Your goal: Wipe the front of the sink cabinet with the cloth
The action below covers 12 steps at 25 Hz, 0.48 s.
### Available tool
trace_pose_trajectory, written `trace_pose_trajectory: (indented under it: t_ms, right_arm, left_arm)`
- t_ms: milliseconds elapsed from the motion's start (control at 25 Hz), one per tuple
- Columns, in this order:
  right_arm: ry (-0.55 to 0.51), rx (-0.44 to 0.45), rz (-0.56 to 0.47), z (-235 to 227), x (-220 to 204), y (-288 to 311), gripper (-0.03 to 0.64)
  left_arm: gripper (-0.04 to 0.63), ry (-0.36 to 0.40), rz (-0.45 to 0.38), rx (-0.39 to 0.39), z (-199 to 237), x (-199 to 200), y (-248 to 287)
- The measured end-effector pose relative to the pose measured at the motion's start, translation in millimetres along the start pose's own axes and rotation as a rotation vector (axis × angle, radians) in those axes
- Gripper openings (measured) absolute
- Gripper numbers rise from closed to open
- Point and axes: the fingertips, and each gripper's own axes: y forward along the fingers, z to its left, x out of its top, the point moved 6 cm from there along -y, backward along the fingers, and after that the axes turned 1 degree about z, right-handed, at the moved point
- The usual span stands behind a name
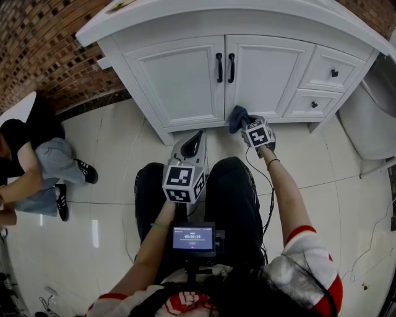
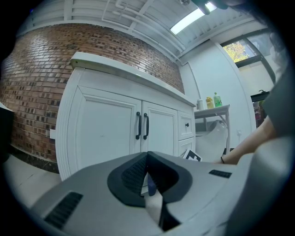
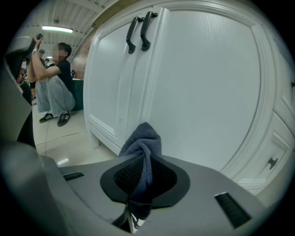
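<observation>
Both right fingers (image 3: 125,177) clamp the cloth (image 3: 144,145), apparently touching the cabinet door (image 3: 207,92).

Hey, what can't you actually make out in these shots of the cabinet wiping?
- Cloth against cabinet door: contact unclear; the right gripper covers it in the head view.
- Sink basin: past the head view's top edge, beyond the countertop.
- Chest screen readout: too small, head view.
</observation>
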Motion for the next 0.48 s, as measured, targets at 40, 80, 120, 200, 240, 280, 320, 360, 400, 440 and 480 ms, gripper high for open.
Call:
trace_pose_trajectory:
  t_ms: [40,80,120,200,240,280,320,360,400,440,480]
  right_arm:
    - [0.01,-0.017,0.012,-8,-6,-1,0.054]
    - [0.021,-0.038,0.022,-18,-11,-4,0.053]
    - [0.027,-0.064,0.03,-29,-17,-8,0.054]
    - [0.024,-0.123,0.051,-55,-27,-17,0.054]
    - [0.025,-0.15,0.067,-68,-34,-21,0.054]
    - [0.036,-0.174,0.084,-83,-43,-23,0.054]
    - [0.055,-0.192,0.1,-97,-53,-24,0.054]
    - [0.075,-0.208,0.11,-110,-60,-25,0.054]
    - [0.09,-0.225,0.116,-122,-65,-30,0.054]
    - [0.099,-0.244,0.123,-132,-67,-36,0.054]
    - [0.106,-0.263,0.131,-141,-69,-42,0.053]
  left_arm:
    - [0.023,0.001,0.0,0.002,1,0,0]
    - [0.023,0.001,0.0,0.003,3,0,0]
    - [0.023,0.002,0.001,0.005,3,-1,-1]
    - [0.023,0.002,0.002,0.009,5,-2,-1]
    - [0.023,0.003,0.004,0.011,5,-3,-1]
    - [0.023,0.005,0.007,0.012,6,-3,0]
    - [0.023,0.008,0.01,0.013,7,-4,0]
    - [0.023,0.011,0.013,0.013,7,-4,0]
    - [0.023,0.014,0.015,0.014,7,-5,0]
    - [0.023,0.016,0.016,0.015,7,-5,0]
    - [0.023,0.017,0.016,0.016,7,-5,0]
